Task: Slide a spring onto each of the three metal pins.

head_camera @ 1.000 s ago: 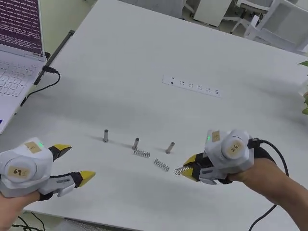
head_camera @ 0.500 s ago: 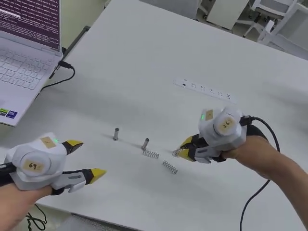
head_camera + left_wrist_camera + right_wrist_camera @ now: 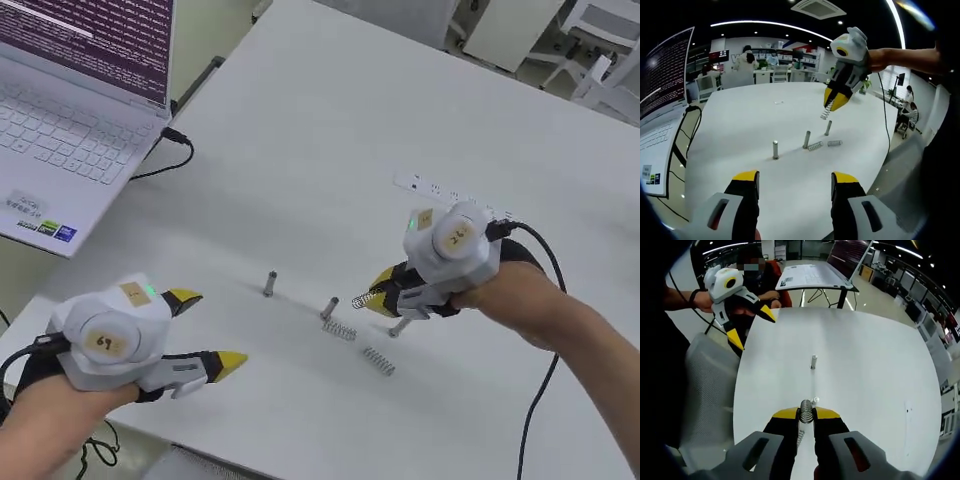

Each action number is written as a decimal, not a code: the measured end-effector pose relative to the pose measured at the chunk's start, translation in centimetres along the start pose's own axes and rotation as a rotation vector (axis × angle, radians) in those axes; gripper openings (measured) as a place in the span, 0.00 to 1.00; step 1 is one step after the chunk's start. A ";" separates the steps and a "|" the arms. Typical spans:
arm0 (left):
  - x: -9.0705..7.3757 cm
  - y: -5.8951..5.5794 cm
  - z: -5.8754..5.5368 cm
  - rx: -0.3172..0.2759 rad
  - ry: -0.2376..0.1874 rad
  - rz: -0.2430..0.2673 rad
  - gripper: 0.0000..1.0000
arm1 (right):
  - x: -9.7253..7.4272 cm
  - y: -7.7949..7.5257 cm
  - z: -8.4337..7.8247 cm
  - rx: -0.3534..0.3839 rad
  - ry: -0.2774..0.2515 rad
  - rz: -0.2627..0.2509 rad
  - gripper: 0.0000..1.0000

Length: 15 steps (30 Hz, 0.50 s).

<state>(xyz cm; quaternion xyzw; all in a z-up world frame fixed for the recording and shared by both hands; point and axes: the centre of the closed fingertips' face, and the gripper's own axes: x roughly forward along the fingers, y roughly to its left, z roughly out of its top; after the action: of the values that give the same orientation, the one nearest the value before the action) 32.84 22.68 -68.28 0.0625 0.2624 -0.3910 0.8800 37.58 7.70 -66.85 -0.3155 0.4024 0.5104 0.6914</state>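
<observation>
White table (image 3: 330, 120) lies open around three pins (image 3: 329, 308); right gripper (image 3: 378, 292) fingers pinch a spring (image 3: 362, 298) above them, left gripper (image 3: 218, 327) fingers spread wide near the front edge

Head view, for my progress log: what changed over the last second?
The right claw, shut on a spring, rose from low by the table and swung in over the row of pins. The left claw stayed open and idle. Two loose springs still lie flat, and all three pins remain bare.
</observation>
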 end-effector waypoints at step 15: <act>0.3 0.1 0.8 0.013 -0.017 -0.014 0.56 | 4.2 -1.8 3.8 -0.005 -0.026 0.018 0.08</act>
<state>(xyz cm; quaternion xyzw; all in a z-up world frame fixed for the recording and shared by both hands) 33.36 22.33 -67.77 0.0628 0.2527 -0.3995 0.8790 40.83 12.36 -68.67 -0.3069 0.3950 0.5216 0.6911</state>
